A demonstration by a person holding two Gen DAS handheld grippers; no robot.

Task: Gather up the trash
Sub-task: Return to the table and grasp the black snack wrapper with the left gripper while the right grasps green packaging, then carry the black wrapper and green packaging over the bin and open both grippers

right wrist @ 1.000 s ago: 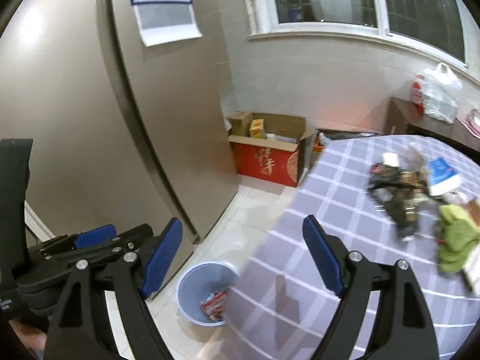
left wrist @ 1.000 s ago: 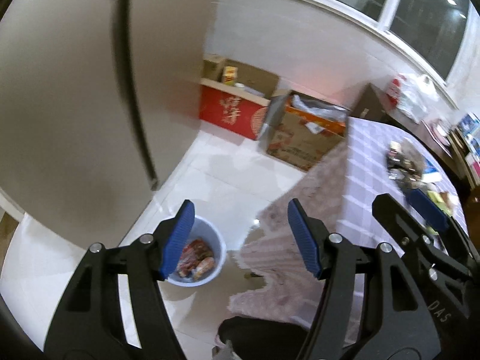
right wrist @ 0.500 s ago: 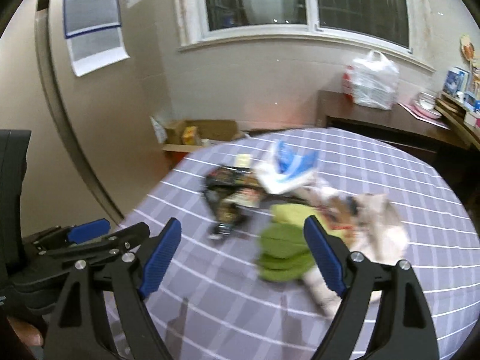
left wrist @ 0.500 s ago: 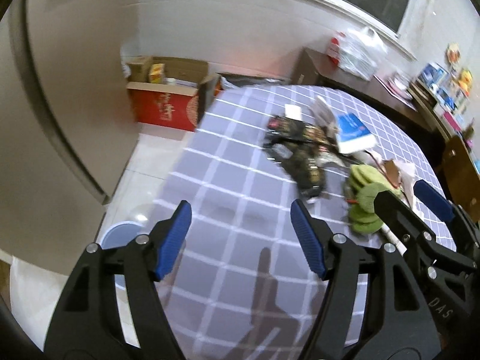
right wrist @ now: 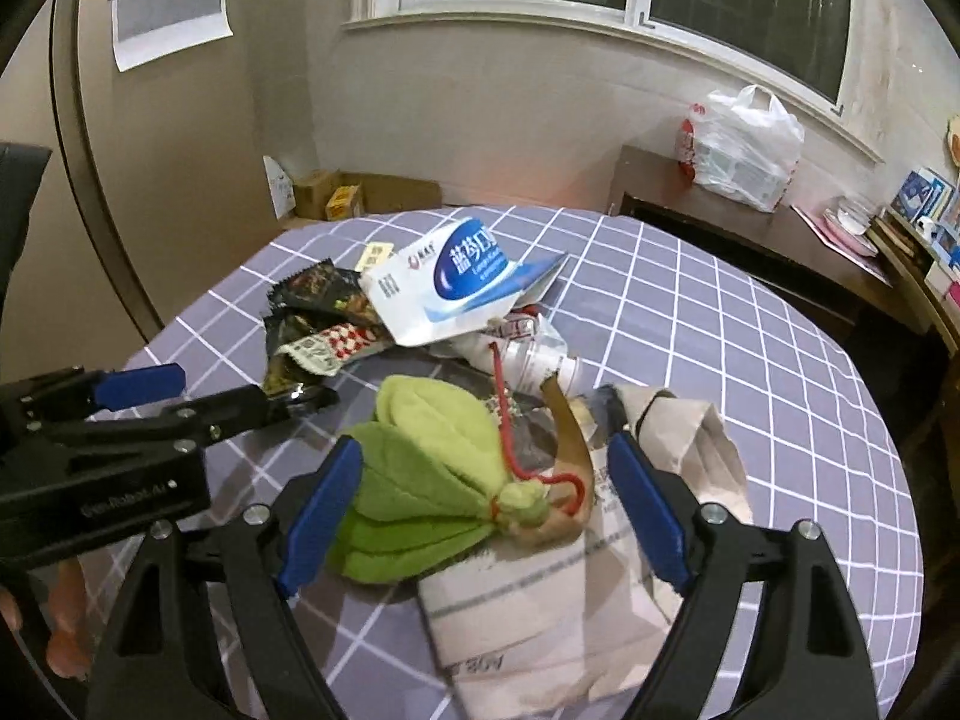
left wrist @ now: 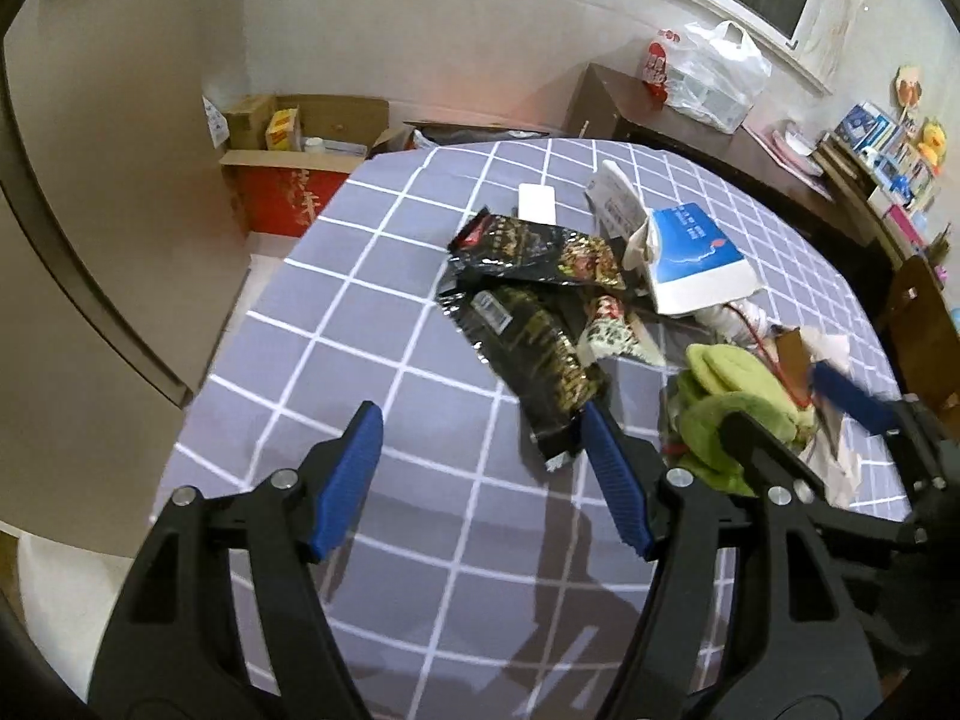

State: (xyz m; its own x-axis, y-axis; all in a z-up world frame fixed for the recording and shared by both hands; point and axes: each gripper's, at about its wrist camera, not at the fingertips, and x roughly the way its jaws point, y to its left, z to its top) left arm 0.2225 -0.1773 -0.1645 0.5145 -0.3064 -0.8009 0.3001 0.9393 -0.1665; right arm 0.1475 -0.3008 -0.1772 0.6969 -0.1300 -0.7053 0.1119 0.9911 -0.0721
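A pile of trash lies on the round table with a purple checked cloth (left wrist: 360, 300). It holds black snack wrappers (left wrist: 534, 354), a blue-and-white packet (left wrist: 696, 258) and a green leaf-like wrap (left wrist: 732, 396). My left gripper (left wrist: 480, 450) is open and empty above the cloth, its right pad by the near end of a black wrapper. My right gripper (right wrist: 480, 498) is open and empty, its pads on either side of the green wrap (right wrist: 432, 480), above a crumpled paper bag (right wrist: 570, 600). The blue-and-white packet (right wrist: 456, 282) lies beyond.
A fridge (left wrist: 72, 240) stands at the left. Cardboard boxes (left wrist: 300, 180) sit on the floor by the wall. A dark sideboard (right wrist: 750, 234) with a white plastic bag (right wrist: 744, 144) stands behind the table. A wooden chair (left wrist: 924, 330) is at the right.
Both grippers have swung from the floor bin and fridge side over to the table and come down closer to the trash pile. Both stay open.
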